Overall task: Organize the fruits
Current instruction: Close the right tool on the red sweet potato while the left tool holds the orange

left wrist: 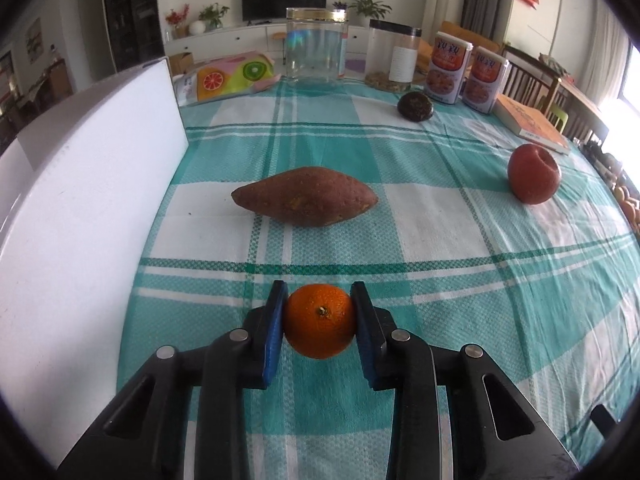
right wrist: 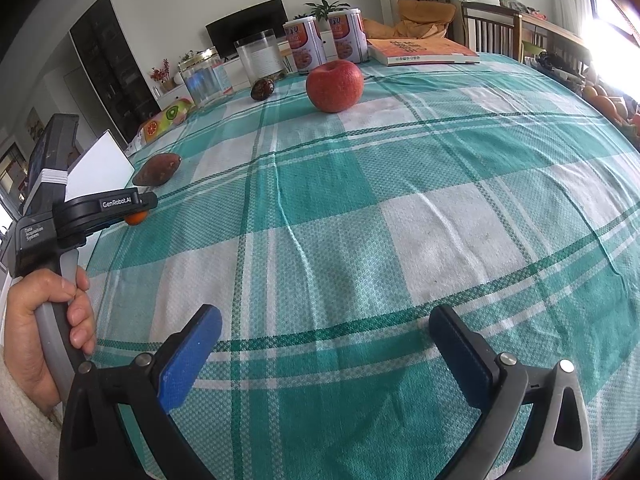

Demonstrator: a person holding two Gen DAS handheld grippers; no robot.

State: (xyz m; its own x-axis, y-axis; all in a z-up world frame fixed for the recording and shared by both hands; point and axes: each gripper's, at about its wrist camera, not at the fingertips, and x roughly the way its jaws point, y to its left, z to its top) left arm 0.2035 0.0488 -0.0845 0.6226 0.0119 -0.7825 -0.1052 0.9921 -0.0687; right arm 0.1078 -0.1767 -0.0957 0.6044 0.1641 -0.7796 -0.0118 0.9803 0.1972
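My left gripper [left wrist: 319,294] is shut on a small orange [left wrist: 320,322], held between its blue pads just above the checked tablecloth. In the right wrist view the orange [right wrist: 135,219] peeks out under the left gripper [right wrist: 138,210] at the far left. A sweet potato [left wrist: 305,195] lies ahead of the orange, also seen in the right wrist view [right wrist: 157,169]. A red apple [left wrist: 534,173] stands at the right, far ahead of my right gripper [right wrist: 326,334], which is open and empty over the cloth. A dark round fruit [left wrist: 415,107] lies near the jars.
A white box [left wrist: 80,184] stands along the table's left side. At the back are a clear glass jar [left wrist: 317,53], a plastic jar [left wrist: 394,56], two tins [left wrist: 448,68], a book [left wrist: 530,122] and a fruit-print packet [left wrist: 228,76].
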